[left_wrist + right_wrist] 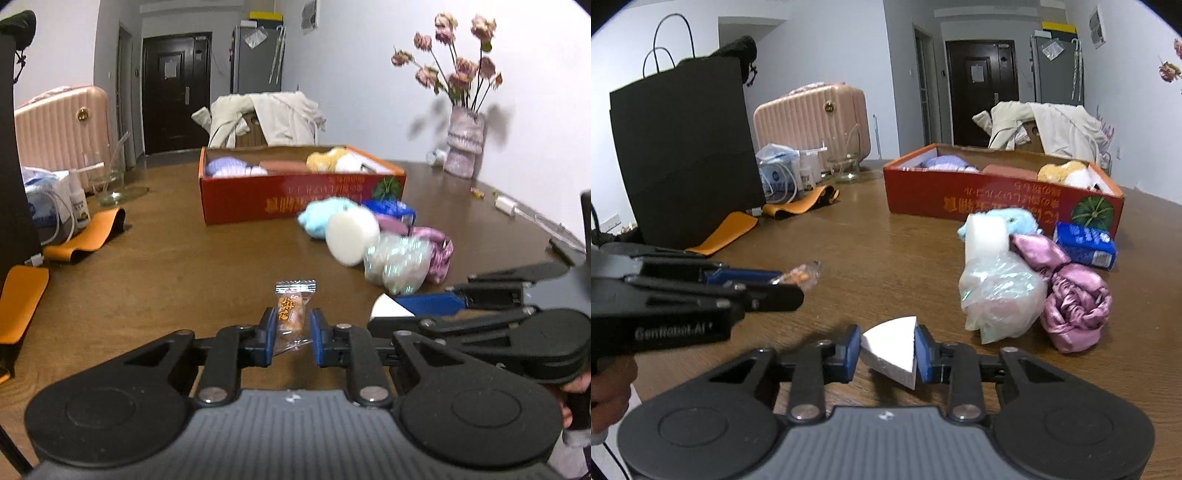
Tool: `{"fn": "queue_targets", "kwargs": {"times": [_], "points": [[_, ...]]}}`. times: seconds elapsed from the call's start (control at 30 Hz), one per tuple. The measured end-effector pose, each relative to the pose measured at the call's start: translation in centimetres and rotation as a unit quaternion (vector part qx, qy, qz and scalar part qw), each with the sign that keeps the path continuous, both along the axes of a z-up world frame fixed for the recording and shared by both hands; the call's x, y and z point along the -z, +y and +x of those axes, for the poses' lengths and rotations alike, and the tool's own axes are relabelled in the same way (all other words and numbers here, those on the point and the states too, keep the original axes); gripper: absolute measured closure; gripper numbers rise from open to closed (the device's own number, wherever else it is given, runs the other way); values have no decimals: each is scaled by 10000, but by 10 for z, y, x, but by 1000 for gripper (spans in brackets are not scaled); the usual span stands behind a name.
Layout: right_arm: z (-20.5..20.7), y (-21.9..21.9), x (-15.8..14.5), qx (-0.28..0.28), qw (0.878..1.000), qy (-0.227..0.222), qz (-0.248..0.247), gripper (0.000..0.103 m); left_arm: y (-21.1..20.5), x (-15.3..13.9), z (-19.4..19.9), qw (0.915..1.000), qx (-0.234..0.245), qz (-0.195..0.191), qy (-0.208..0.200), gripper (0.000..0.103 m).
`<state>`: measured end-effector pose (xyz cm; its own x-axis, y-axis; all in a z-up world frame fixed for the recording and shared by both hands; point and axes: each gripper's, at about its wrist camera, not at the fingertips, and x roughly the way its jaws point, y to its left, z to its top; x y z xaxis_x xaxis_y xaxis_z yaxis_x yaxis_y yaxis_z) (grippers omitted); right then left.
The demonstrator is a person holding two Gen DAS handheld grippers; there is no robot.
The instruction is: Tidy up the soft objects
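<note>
My left gripper [292,338] is shut on an orange wrapped candy [291,310] above the wooden table [166,266]. My right gripper [887,350] is shut on a white wedge sponge [892,350]; it shows at the right of the left wrist view [391,309]. A red cardboard box [295,195] behind holds purple, pink and yellow soft items. In front of it lie a blue plush [321,216], a round white sponge [347,236], a clear plastic bag [399,262], a pink satin cloth [1071,302] and a blue tissue pack [1086,243].
A black paper bag [687,155] stands at the left, with orange mats [727,232], a small bottle [79,203] and a glass jug [110,181] near it. A vase of dried flowers [463,144] stands at the far right. A pink suitcase [812,118] and a draped chair [266,118] sit behind.
</note>
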<state>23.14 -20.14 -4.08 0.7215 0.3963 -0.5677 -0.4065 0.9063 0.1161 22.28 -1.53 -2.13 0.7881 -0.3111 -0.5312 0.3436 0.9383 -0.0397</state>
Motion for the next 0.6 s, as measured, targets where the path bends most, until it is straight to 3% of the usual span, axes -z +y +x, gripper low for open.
{"fn": "queue_targets", "kwargs": {"times": [0.13,0.3,0.43,0.6], "points": [[2,-13,-21,3,9995,-136,288,72,-2,-12,13,9999,22,-132,-95,83],[36,-22,-58,-181,9978,-463,446,72,-2,-40,64,9987,96,-400,-301,83],[92,-22,-84,-282,9968,-695,266,72,-5,-63,125,9984,81,-439,-351,83],[188,-15,-82,-341,9986,-277,307,72,-8,-67,211,9987,-94,-481,141,83]]}}
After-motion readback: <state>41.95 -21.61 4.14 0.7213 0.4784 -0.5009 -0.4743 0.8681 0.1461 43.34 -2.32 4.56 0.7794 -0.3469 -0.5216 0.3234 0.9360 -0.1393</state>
